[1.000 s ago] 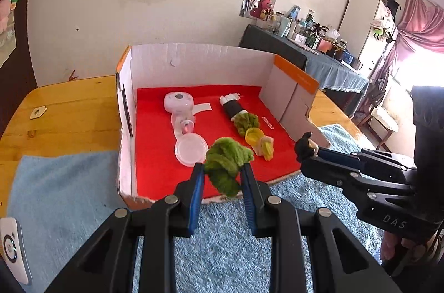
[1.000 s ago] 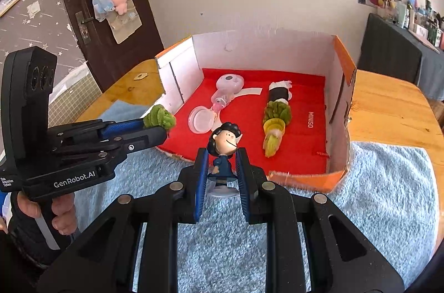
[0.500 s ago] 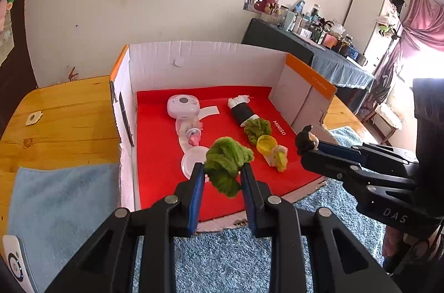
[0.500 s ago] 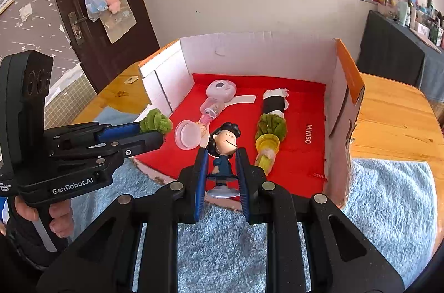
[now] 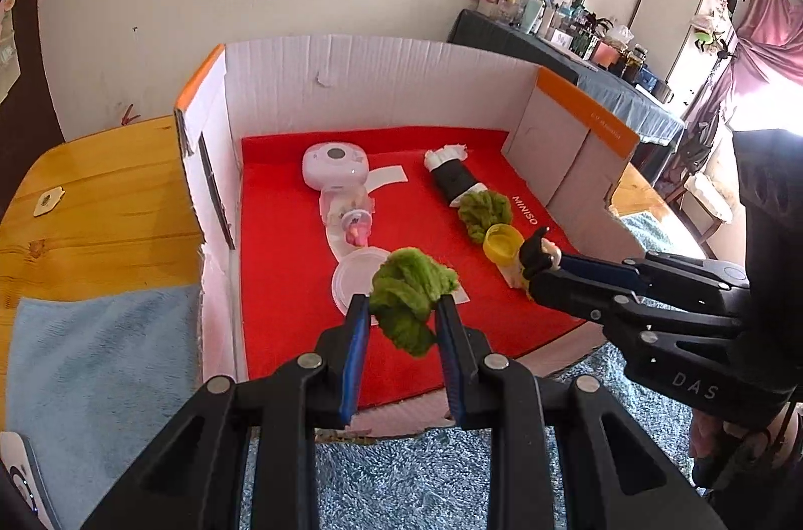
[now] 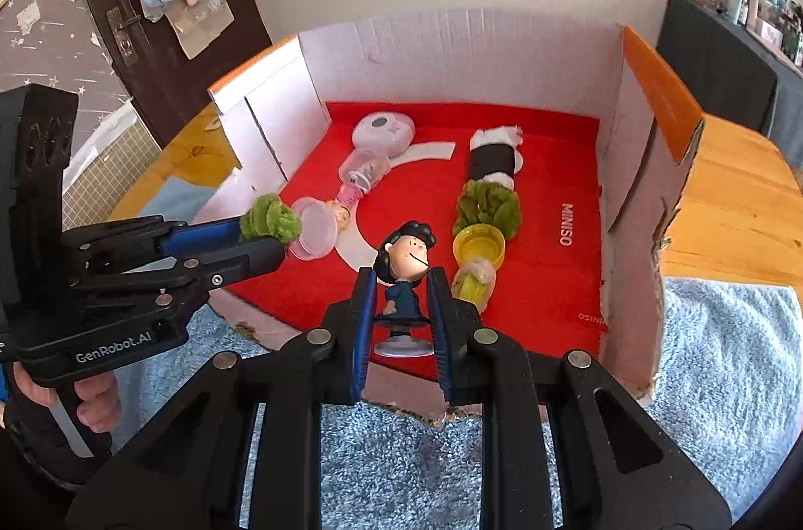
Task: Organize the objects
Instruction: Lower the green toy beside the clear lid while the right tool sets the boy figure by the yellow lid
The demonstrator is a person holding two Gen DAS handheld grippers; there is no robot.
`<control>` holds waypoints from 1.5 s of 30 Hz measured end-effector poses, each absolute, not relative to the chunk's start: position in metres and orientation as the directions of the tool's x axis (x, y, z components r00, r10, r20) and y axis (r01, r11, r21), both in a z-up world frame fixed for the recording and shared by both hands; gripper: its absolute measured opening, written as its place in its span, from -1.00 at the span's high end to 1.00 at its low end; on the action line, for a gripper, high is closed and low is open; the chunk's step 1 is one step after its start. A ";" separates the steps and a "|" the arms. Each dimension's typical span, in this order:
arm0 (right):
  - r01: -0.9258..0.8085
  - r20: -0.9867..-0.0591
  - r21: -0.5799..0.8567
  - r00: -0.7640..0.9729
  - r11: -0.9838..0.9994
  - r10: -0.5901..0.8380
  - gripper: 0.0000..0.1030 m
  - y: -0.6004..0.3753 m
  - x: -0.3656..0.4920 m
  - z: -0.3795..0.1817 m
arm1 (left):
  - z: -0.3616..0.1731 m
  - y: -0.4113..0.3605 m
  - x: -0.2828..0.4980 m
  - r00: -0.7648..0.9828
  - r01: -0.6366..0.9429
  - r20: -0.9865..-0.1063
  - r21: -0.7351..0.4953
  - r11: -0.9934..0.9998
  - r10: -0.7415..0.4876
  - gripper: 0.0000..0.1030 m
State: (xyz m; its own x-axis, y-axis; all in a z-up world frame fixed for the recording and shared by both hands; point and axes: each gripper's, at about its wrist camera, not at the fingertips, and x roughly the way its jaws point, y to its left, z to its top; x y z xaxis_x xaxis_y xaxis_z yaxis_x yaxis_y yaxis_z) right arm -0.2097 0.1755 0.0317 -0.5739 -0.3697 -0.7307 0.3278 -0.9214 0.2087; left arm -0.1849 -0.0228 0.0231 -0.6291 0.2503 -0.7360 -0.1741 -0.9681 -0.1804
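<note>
My left gripper [image 5: 403,313] is shut on a green fuzzy ball [image 5: 409,296] and holds it over the front of the red-lined cardboard box [image 5: 381,88]. My right gripper [image 6: 400,290] is shut on a small black-haired figurine in a blue dress [image 6: 404,274], held upright above the box's front edge [image 6: 401,389]. Each gripper shows in the other's view: the right one [image 5: 539,266] at the right, the left one [image 6: 273,229] at the left with the green ball [image 6: 269,218].
Inside the box lie a white and pink toy with a clear lid [image 5: 346,199] and a row of a black roll, green fuzz and a yellow cap [image 5: 482,209]. The box stands on a blue towel [image 5: 85,359] on a wooden table [image 5: 100,199].
Both grippers have moved forward with their objects, from over the towel to over the front part of the box. The box now fills more of both views.
</note>
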 end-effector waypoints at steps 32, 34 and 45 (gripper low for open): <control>0.321 -0.808 0.150 -0.506 -0.935 -0.303 0.61 0.165 -0.228 0.004 | -0.003 -0.020 -0.201 -0.582 -0.166 -0.779 -0.169 -0.972 0.235 0.45; 0.322 -0.807 0.152 -0.506 -0.935 -0.305 0.61 0.165 -0.228 0.004 | -0.003 -0.020 -0.202 -0.582 -0.165 -0.778 -0.169 -0.972 0.235 0.43; 0.321 -0.798 0.149 -0.520 -0.935 -0.306 0.52 0.166 -0.226 0.008 | 0.002 -0.021 -0.202 -0.603 -0.159 -0.764 -0.169 -0.973 0.231 0.18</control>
